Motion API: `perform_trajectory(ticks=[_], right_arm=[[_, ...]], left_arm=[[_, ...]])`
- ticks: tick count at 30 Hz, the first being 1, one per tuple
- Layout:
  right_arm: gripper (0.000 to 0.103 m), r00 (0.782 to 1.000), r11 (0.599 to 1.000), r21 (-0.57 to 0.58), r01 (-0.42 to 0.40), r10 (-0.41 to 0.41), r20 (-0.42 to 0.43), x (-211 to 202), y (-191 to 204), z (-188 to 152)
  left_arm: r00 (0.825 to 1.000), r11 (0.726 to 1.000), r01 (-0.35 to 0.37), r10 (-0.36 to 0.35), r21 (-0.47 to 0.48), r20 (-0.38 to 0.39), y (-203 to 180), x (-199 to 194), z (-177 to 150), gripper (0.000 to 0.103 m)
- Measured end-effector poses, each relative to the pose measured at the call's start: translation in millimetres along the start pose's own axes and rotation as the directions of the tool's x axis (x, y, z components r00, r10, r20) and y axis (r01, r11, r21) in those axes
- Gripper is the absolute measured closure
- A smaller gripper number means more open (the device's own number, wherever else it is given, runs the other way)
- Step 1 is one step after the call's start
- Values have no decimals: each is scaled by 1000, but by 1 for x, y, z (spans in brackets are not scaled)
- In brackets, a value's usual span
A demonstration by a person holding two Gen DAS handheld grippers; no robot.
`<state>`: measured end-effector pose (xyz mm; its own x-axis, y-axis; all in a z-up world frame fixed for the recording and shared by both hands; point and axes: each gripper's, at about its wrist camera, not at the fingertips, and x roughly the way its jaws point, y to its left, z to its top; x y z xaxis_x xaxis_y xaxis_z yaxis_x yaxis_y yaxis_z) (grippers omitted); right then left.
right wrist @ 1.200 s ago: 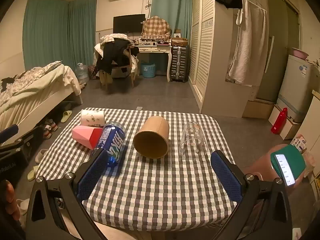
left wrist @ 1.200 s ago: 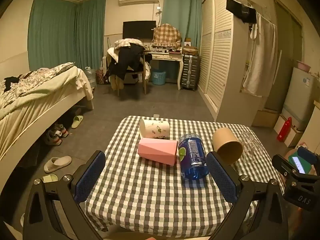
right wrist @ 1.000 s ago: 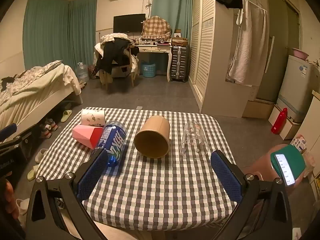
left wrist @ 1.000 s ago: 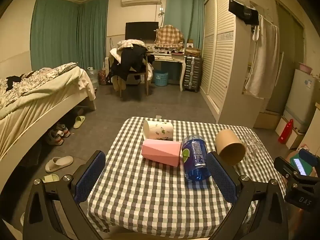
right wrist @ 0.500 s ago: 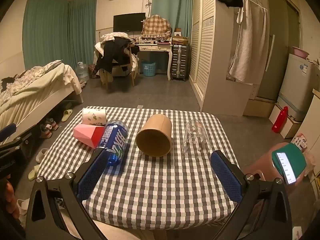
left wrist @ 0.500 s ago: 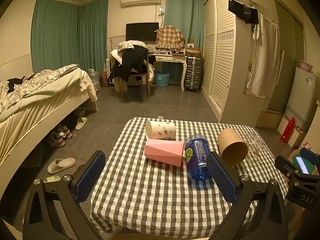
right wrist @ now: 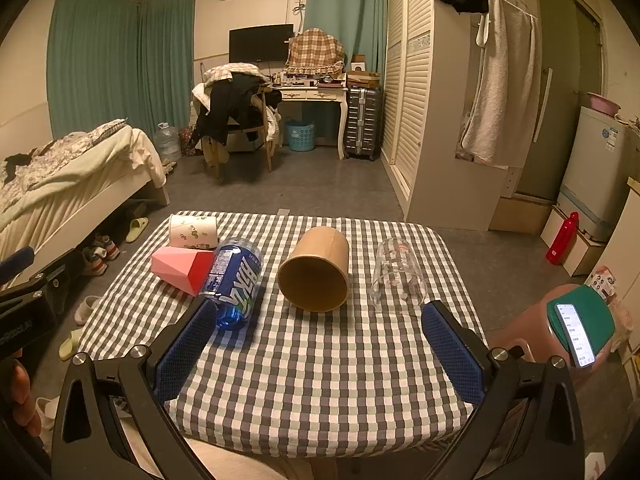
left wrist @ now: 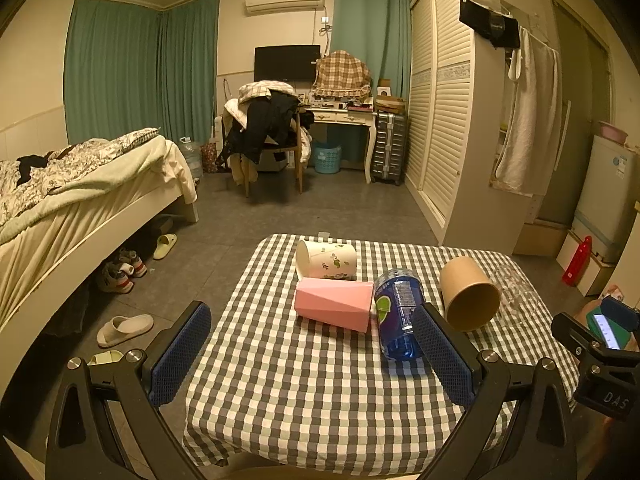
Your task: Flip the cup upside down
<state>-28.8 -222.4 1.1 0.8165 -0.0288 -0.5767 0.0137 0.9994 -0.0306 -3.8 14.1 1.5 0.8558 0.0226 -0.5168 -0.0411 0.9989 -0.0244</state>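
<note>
Several cups lie on their sides on a checkered table point(left wrist: 304, 392) point(right wrist: 320, 380): a white flowered cup point(left wrist: 326, 259) point(right wrist: 193, 232), a pink faceted cup point(left wrist: 332, 305) point(right wrist: 182, 264), a blue printed cup point(left wrist: 398, 314) point(right wrist: 234, 280), a brown paper cup point(left wrist: 468, 294) point(right wrist: 314, 270) and a clear glass point(left wrist: 516, 294) point(right wrist: 398, 278). My left gripper point(left wrist: 312, 356) is open above the table's near left part, short of the cups. My right gripper point(right wrist: 318, 354) is open near the front edge, with the brown cup and glass ahead of it. Neither holds anything.
A bed point(left wrist: 60, 200) with shoes and slippers point(left wrist: 124, 330) beneath stands to the left. A wardrobe point(right wrist: 440, 120), a fridge point(right wrist: 596, 168) and a red bottle point(right wrist: 562, 238) are on the right. A phone on a green mount point(right wrist: 580, 330) sits at the right gripper's side.
Both grippers stayed open. The left view drifted slightly, so the cups sit a little further right and lower in it; the right view is nearly unchanged.
</note>
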Motion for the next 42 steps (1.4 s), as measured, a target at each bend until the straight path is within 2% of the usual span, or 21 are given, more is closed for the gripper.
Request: perform_trajectory(ticks=[42], right_arm=[[0, 1000, 1000, -3, -16, 16, -15, 3, 12, 1]], left_arm=[[1000, 1000, -11, 11, 3, -12, 9, 2, -4, 0]])
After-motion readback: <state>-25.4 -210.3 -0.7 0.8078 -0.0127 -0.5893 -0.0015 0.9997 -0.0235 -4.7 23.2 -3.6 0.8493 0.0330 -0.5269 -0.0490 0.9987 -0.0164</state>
